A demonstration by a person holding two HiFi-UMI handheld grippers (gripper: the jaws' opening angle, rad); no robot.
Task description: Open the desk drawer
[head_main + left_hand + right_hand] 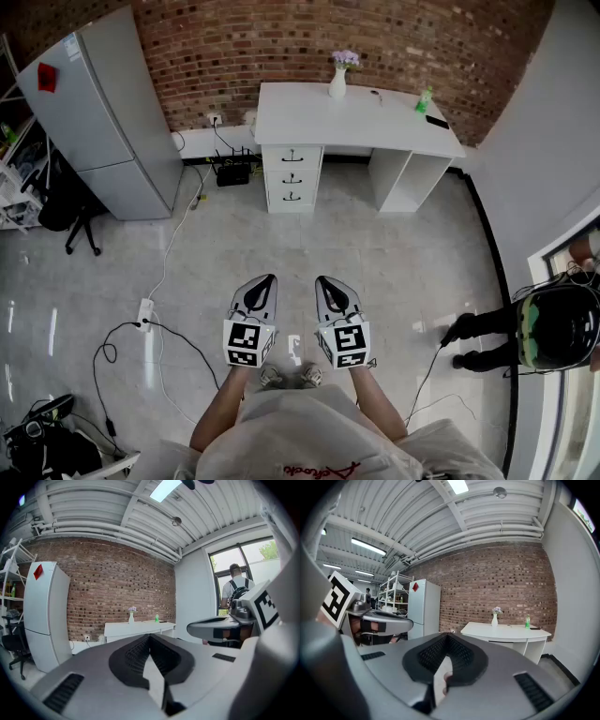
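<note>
My left gripper (266,281) and right gripper (324,283), side by side, well short of the desk (375,122) and aimed toward it. Both pairs of jaws are pressed together with nothing between them. The drawers (292,176), a stack of three, sit shut under the desk's left end in the head view. A vase (337,82) stands on the desk.

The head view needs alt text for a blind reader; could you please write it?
A person holds the left gripper and right gripper side by side, both shut and empty, above a floor, well short of a white desk at a brick wall. Its three drawers are closed; a vase and a green bottle stand on top.
</note>
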